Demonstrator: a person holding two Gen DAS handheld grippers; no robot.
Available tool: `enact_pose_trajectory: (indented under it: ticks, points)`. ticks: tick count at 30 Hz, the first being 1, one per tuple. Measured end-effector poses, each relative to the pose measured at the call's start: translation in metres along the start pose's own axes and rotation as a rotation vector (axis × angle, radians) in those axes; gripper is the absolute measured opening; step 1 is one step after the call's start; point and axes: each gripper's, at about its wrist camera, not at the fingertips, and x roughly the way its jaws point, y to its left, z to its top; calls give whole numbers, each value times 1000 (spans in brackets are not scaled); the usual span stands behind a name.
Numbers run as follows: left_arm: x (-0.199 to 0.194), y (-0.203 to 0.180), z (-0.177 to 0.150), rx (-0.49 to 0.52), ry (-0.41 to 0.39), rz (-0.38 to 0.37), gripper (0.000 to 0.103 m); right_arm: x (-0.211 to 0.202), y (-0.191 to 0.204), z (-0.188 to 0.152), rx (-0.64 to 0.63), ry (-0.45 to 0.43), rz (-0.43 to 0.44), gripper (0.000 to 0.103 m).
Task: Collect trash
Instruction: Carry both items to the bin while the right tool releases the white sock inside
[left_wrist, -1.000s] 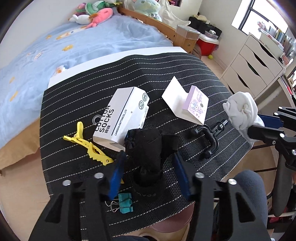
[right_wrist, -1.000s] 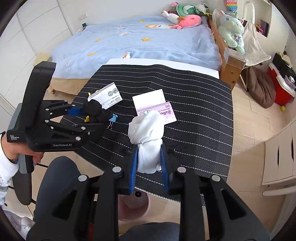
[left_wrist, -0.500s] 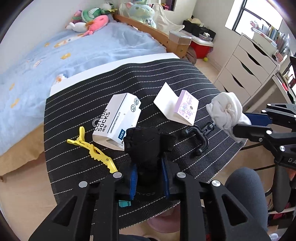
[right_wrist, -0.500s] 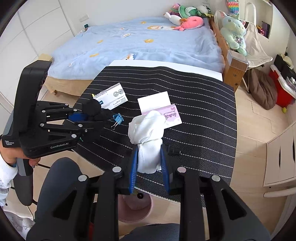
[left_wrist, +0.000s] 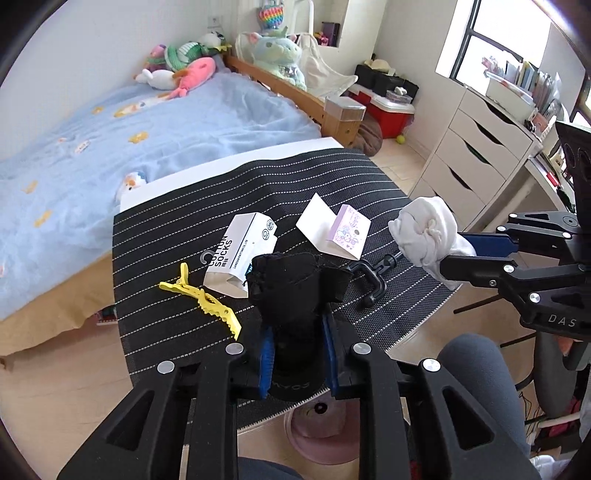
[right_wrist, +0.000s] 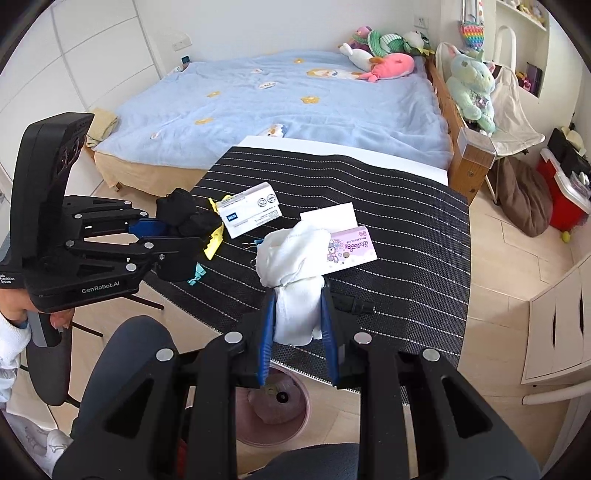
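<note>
My left gripper (left_wrist: 295, 332) is shut on a black sock (left_wrist: 295, 284), held up over the near edge of the striped table mat (left_wrist: 184, 229). From the right wrist view that gripper (right_wrist: 162, 236) and the black sock (right_wrist: 181, 210) are at the left. A white sock (right_wrist: 291, 251) sticks up between the blue pads of my right gripper (right_wrist: 297, 314), which is shut on it. In the left wrist view the white sock (left_wrist: 424, 232) and right gripper (left_wrist: 465, 254) hang at the right, off the table's corner. A pink bin (right_wrist: 295, 417) stands on the floor below the table edge.
On the mat lie a white "Cotton Socks" box (left_wrist: 240, 254), a yellow hair clip (left_wrist: 207, 299), a pink card pack (left_wrist: 347, 232) and a black hook (left_wrist: 373, 277). A bed (right_wrist: 295, 92) is behind the table, white drawers (left_wrist: 472, 147) to the right, a person's knee (left_wrist: 476, 373) close below.
The left gripper's jaws closed on the black sock and lifted it off the mat. The right gripper rose a little with the white sock.
</note>
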Motion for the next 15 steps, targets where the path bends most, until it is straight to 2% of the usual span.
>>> enact_pose_trajectory:
  ticks: [15]
  points:
    - [-52,-25,-40,44,-90,-17,22,-42,37,-31,-51,-73,47,23]
